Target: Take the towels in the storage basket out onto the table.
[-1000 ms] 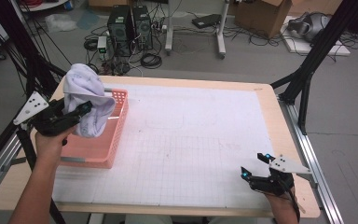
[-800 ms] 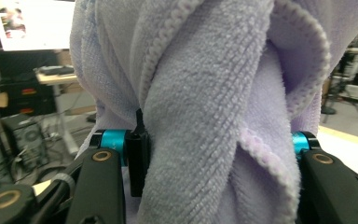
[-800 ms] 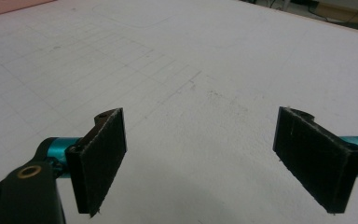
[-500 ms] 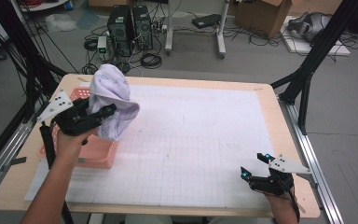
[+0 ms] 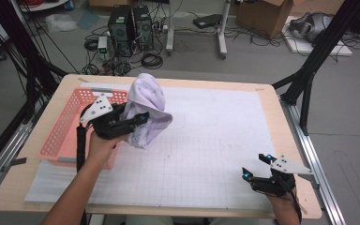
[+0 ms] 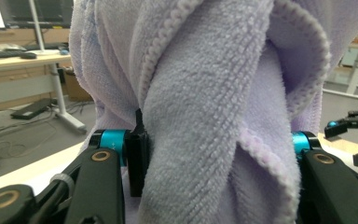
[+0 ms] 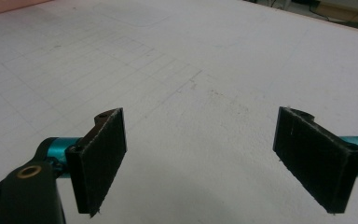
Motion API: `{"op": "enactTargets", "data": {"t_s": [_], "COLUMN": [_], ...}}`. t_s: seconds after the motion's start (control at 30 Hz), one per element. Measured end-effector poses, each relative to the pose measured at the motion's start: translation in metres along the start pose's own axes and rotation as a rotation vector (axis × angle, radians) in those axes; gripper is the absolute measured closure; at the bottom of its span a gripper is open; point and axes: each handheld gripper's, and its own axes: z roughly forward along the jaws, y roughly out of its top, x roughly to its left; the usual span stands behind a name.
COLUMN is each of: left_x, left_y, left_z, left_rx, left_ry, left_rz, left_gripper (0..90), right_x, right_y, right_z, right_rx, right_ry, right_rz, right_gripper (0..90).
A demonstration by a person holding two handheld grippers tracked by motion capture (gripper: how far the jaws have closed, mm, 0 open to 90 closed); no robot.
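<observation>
Aloft, lavender towel [image 5: 146, 110] – left gripper [image 5: 130, 121] clamped

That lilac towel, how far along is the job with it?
Done: the towel is out of the pink basket, bunched in the left gripper and held above the white gridded mat. In hand: carrying it. Left: setting it down; the right gripper waits open near the table's front corner, holding nothing.

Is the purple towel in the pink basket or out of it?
Out. The left claw holds the bunched towel in the air, beside the basket, above the table's white mat.
</observation>
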Motion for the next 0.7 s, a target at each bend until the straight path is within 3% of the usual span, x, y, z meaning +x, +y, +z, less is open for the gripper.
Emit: {"op": "enactTargets", "data": {"t_s": [0.27, 0.47, 0.57, 0.6, 0.7], "left_x": [-0.016, -0.028, -0.041, -0.041, -0.05], "left_y": [-0.015, -0.035, -0.049, -0.049, -0.065], "left_z": [0.032, 0.064, 0.087, 0.087, 0.108], "left_rx": [0.033, 0.071, 0.102, 0.102, 0.146], "left_ry": [-0.046, -0.084, -0.11, -0.11, -0.108], "left_rz": [-0.015, -0.054, -0.065, -0.065, -0.074], "left_gripper": [49.0, 48.5, 48.1, 48.0, 47.6], "right_x": [0.0, 0.0, -0.001, -0.001, -0.002], "right_y": [0.0, 0.0, -0.001, -0.001, -0.001], "right_z": [0.001, 0.001, 0.001, 0.001, 0.0], "right_rx": [0.001, 0.006, 0.006, 0.006, 0.003], "right_ry": [0.002, 0.003, 0.003, 0.003, 0.003], "right_rz": [-0.002, 0.005, 0.007, 0.007, 0.016], "right_gripper": [16.1, 16.1, 16.1, 16.1, 16.1]}}
